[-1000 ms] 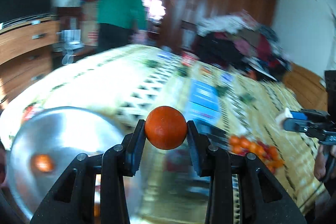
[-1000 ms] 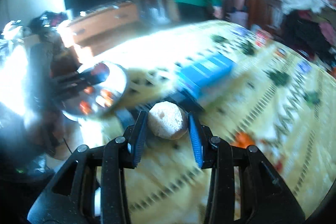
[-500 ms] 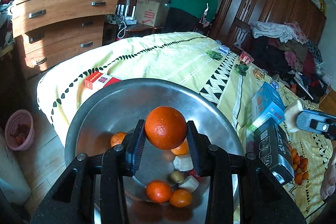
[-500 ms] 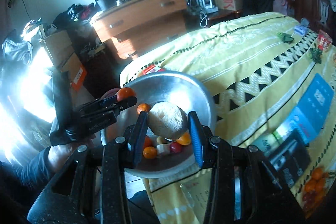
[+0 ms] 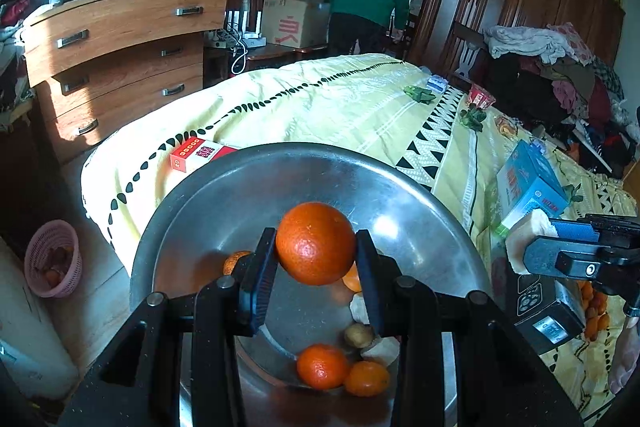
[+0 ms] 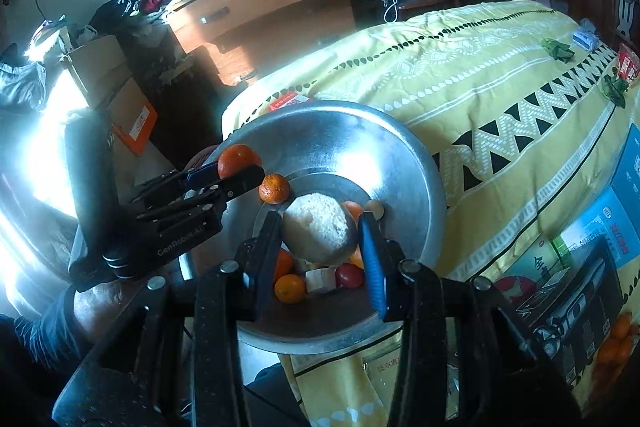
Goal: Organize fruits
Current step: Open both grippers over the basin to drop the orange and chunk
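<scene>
Left gripper: your fingers are clamped on an orange, above the steel bowl.
Right gripper: yours pinches a pale peeled fruit over that bowl.

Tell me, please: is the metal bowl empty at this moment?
No, the metal bowl already holds several small oranges and other pieces near its bottom.

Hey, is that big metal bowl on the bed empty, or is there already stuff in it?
Not empty. The metal bowl already holds several small oranges, a red fruit and pale chunks at its bottom.
</scene>
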### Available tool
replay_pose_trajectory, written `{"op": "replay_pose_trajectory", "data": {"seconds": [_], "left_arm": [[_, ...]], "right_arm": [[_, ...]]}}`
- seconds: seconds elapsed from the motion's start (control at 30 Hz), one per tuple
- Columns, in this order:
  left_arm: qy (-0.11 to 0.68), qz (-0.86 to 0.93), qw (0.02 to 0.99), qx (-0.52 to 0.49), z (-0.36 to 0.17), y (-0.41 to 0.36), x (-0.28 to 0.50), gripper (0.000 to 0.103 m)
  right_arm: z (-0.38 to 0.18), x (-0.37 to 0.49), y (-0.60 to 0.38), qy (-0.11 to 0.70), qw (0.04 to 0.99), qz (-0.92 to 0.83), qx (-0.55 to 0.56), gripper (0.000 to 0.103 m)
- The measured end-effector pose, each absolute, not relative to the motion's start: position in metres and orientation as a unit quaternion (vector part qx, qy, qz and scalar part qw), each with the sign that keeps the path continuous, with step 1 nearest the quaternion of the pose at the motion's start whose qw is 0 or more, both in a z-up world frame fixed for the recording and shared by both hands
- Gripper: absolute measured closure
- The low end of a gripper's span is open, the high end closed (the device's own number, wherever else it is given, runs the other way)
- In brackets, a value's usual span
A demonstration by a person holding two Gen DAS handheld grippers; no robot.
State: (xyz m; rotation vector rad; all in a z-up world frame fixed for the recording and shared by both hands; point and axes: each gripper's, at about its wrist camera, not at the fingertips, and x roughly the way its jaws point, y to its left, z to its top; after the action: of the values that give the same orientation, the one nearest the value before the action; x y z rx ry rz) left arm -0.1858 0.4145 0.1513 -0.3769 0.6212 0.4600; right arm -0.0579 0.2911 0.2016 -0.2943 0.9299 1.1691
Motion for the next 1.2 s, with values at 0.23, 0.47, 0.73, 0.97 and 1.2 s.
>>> {"op": "replay_pose_trajectory", "data": {"seconds": [0.23,0.47,0.73,0.97,1.2], "left_arm": [[0.309,0.234,0.905,-0.178,0.148,0.417,-0.186,0.064],[0.319,0.254,0.901,-0.148,0.144,0.412,-0.184,0.064],[0.326,0.253,0.899,-0.148,0.14,0.414,-0.182,0.064],[0.335,0.25,0.895,-0.153,0.134,0.417,-0.181,0.064],[0.351,0.246,0.889,-0.161,0.124,0.423,-0.179,0.064]], "right_arm": [[0.197,-0.058,0.296,0.426,0.723,0.527,-0.134,0.064],[0.193,-0.057,0.299,0.429,0.724,0.522,-0.136,0.063],[0.187,-0.057,0.302,0.433,0.724,0.52,-0.137,0.063],[0.18,-0.057,0.311,0.439,0.721,0.516,-0.146,0.063],[0.157,-0.051,0.318,0.462,0.711,0.505,-0.156,0.063]]}}
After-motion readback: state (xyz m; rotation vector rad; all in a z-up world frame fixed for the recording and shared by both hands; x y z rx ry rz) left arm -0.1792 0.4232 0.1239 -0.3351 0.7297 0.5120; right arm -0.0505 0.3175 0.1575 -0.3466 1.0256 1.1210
